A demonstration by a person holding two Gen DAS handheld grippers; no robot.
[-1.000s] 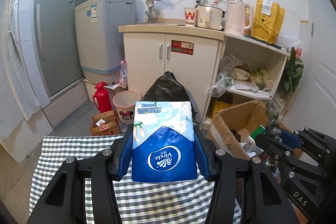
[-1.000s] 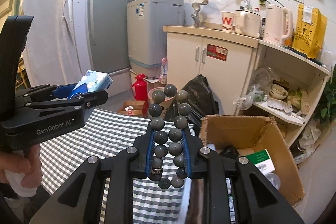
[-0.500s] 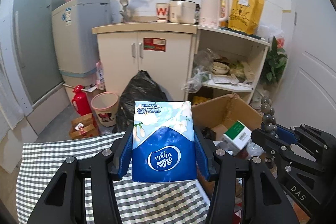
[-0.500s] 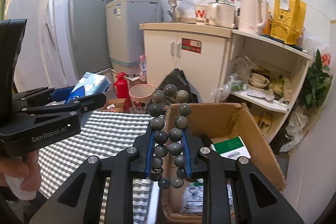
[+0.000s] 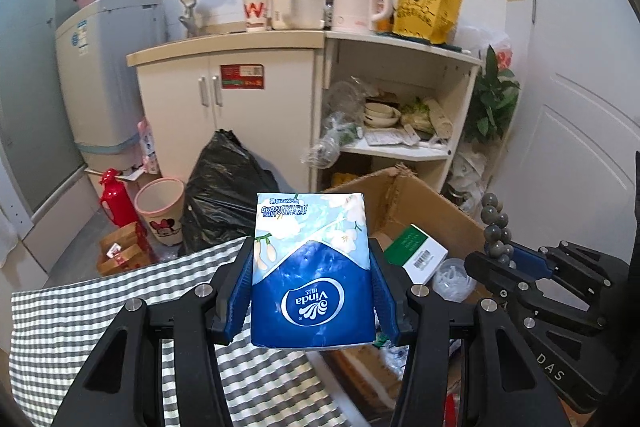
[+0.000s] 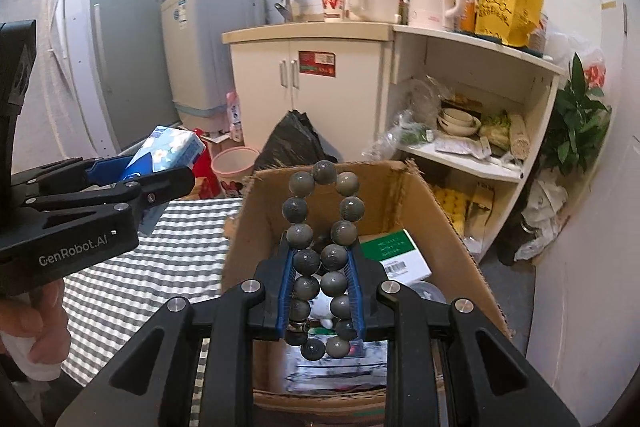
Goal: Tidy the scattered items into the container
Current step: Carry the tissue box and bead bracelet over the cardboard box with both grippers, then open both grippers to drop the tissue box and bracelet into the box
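Left gripper [image 5: 312, 291]: clamped on a blue and white Vinda tissue pack [image 5: 310, 267], held upright above the edge of the grey checked tablecloth [image 5: 80, 315].
Right gripper [image 6: 322, 291]: closed on a loop of grey bead bracelet [image 6: 322, 247], now directly over the open brown cardboard box [image 6: 448, 223].
Change: both grippers have swung right since a second ago; the box fills more of each view.
Box contents: green and white carton [image 6: 396, 255] inside.
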